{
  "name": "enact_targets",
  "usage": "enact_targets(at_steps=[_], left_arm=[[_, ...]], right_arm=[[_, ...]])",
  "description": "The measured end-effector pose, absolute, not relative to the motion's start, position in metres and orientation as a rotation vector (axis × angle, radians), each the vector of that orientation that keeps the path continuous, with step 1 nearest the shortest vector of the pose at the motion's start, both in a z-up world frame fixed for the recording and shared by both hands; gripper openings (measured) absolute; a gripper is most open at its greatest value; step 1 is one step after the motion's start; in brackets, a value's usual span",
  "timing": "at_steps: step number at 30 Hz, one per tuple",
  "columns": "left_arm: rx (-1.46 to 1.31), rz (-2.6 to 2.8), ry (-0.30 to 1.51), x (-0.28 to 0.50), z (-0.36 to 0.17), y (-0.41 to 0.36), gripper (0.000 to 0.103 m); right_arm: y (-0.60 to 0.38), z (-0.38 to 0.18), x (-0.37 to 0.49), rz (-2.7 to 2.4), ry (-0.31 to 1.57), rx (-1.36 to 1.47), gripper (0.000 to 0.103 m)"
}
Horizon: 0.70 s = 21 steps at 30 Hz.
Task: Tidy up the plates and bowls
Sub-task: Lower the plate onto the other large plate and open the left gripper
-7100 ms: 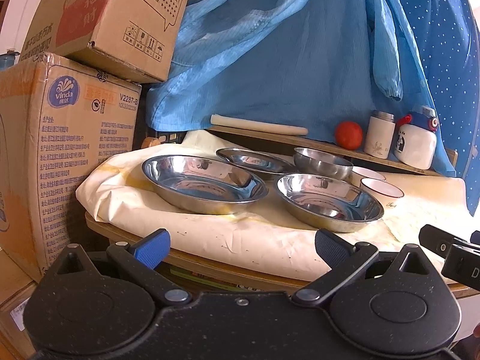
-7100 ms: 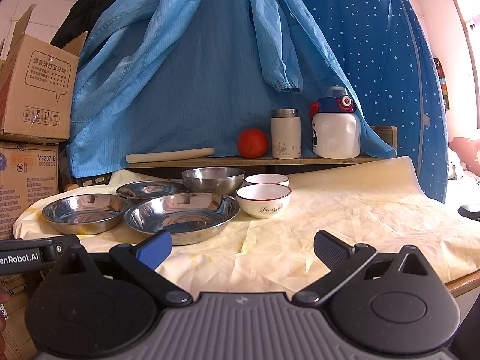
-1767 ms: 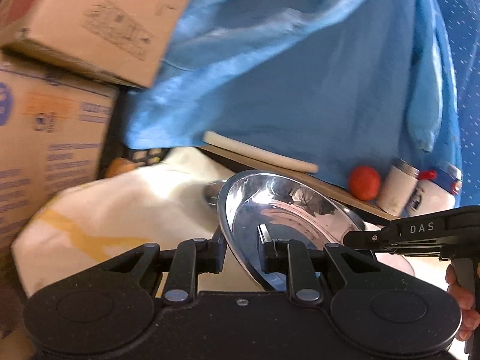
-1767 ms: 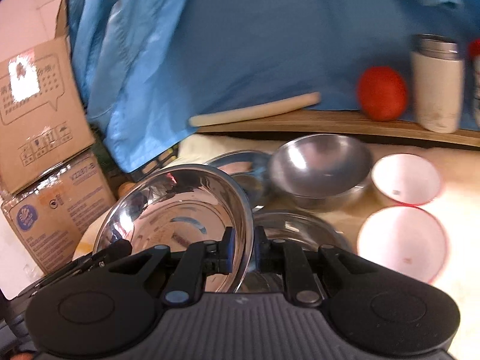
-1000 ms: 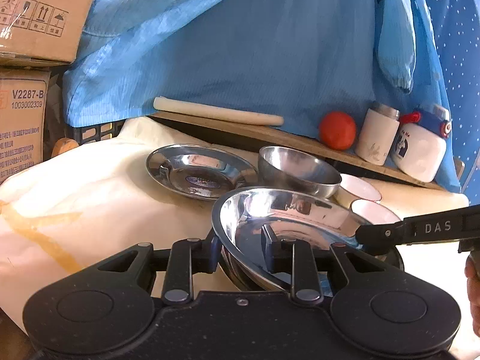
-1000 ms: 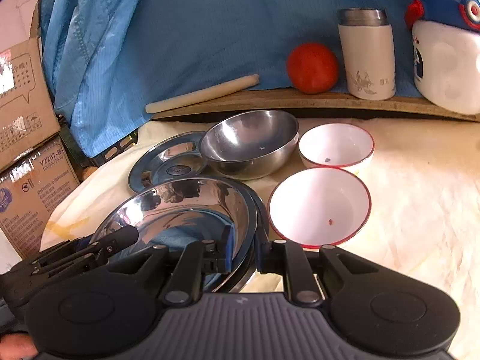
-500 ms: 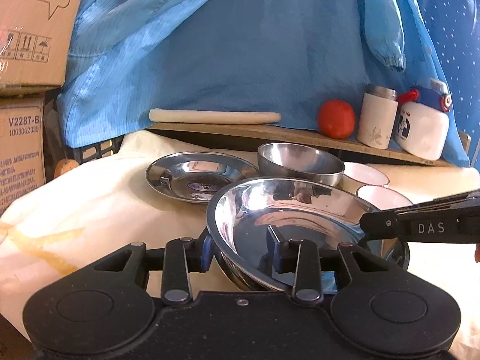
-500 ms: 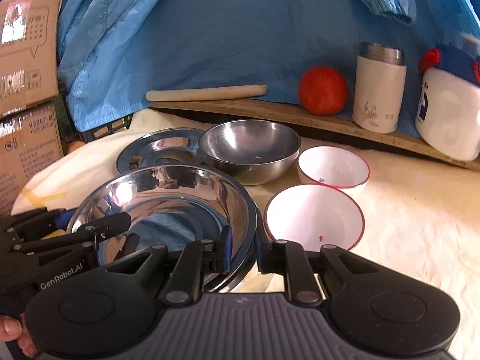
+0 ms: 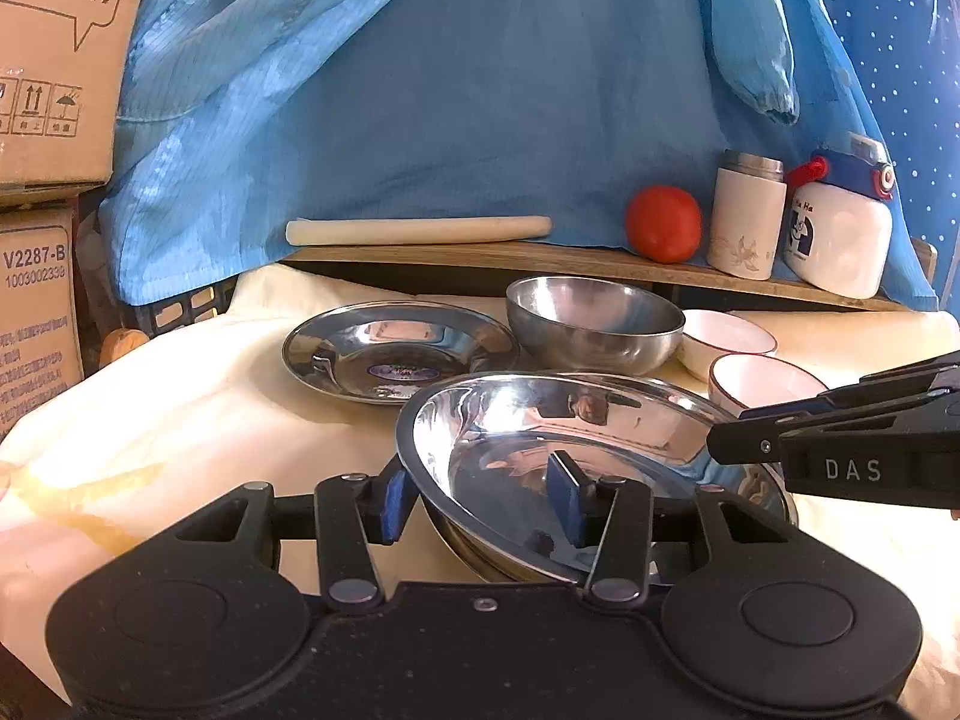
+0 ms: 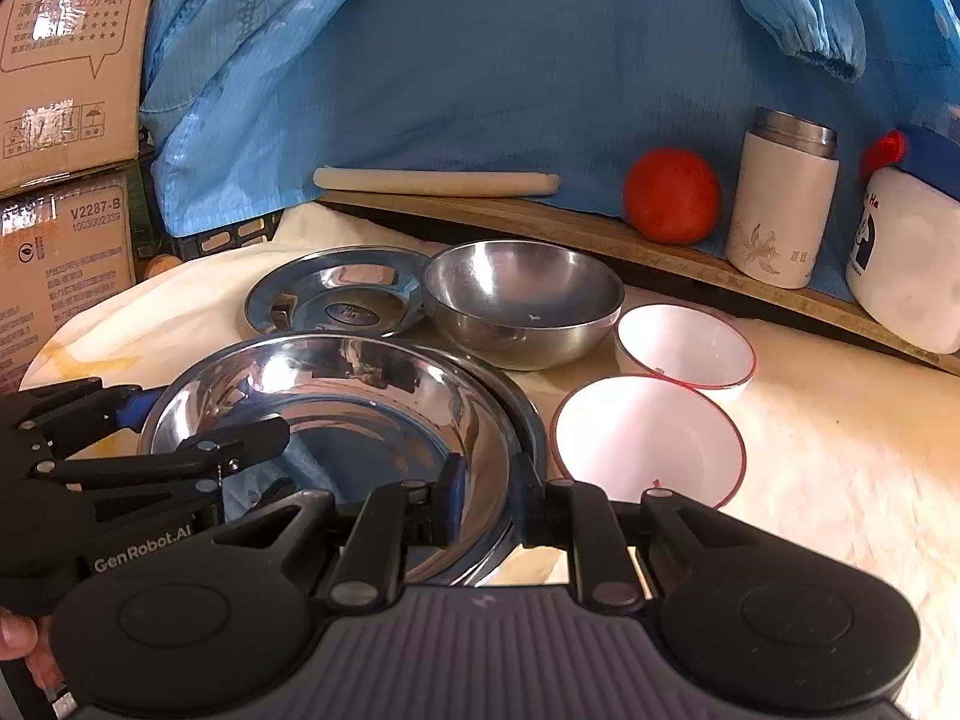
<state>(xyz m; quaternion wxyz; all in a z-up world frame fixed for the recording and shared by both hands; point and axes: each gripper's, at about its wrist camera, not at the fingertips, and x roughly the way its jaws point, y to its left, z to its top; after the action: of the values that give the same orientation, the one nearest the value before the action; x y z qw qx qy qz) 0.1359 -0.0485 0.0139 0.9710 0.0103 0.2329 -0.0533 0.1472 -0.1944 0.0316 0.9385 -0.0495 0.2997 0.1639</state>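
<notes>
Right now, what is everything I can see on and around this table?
Steel plates: two, silver, stacked at the front.
Flat steel plate: one, silver, behind the stack.
Steel bowl: one, silver, centre.
White bowls: two, red-rimmed, right.
Rolling pin, tomato, flask, white bottle: on the shelf.
Cardboard boxes: two, left.
Blue cloth: behind.
Left gripper: opening, astride the top plate's rim.
Right gripper: shut on the rim.

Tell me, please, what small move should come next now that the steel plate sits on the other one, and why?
Probably open the right gripper and draw back: the top steel plate already rests nested in the lower plate, the left gripper is opening with the rim between its pads, and only the right still pinches the rim.
</notes>
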Motion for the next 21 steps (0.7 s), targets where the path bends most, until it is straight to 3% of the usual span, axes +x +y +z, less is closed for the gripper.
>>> enact_targets(at_steps=[6, 21], left_arm=[[0.019, -0.120, 0.476, 0.138, 0.011, -0.050, 0.062], [-0.042, -0.149, 0.456, 0.134, 0.010, -0.043, 0.091]], right_arm=[[-0.198, 0.033, 0.145, 0.328, 0.598, -0.093, 0.020], [-0.212, 0.043, 0.137, 0.315, 0.540, -0.049, 0.058]])
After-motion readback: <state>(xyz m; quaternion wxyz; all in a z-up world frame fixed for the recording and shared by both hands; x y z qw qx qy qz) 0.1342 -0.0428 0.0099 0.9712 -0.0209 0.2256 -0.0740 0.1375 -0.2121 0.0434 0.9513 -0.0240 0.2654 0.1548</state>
